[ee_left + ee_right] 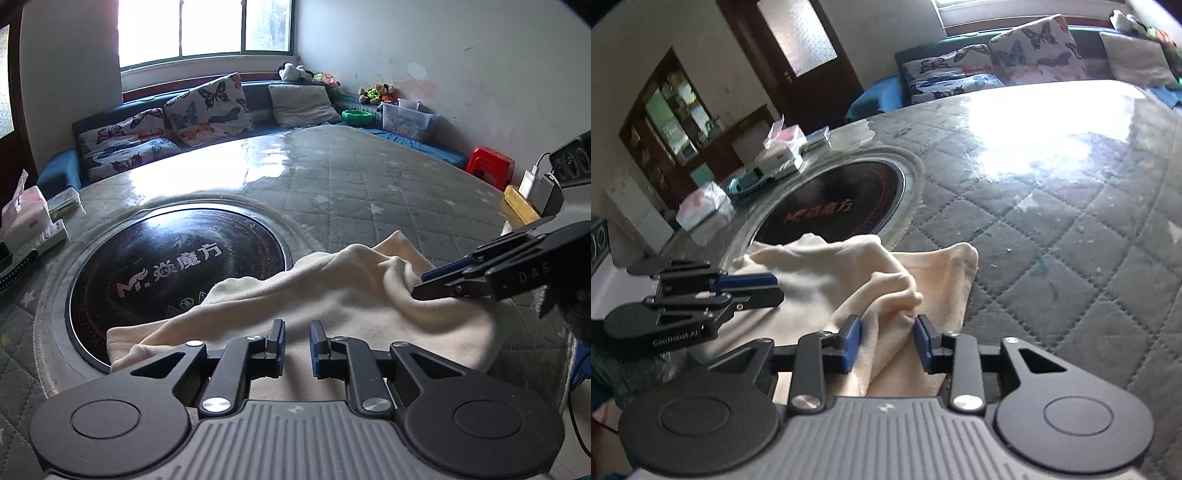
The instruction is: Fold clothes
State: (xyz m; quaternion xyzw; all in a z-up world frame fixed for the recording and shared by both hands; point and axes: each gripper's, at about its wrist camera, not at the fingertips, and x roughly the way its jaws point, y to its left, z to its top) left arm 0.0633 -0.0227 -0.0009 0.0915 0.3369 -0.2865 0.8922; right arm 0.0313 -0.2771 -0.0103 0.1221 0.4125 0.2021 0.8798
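Observation:
A cream cloth (351, 302) lies rumpled on the quilted grey table cover (369, 184), and its far edge overlaps the round black hotplate (166, 266). My left gripper (297, 339) hovers low over the cloth's near left part. A narrow gap shows between its blue pads, and nothing is pinched there. From the right wrist view, the left gripper (777, 286) lies flat over the cloth (849, 266). My right gripper (888, 338) stands open astride a raised bunch of the cloth, which sits loose between the pads. In the left wrist view, the right gripper (421, 282) comes in from the right.
Tissue packs and small boxes (26, 218) crowd the table's left edge. A yellow block with a charger (517, 210) sits at its right edge. Butterfly cushions (207, 107) line a blue bench behind the table. A red stool (489, 164) stands on the right.

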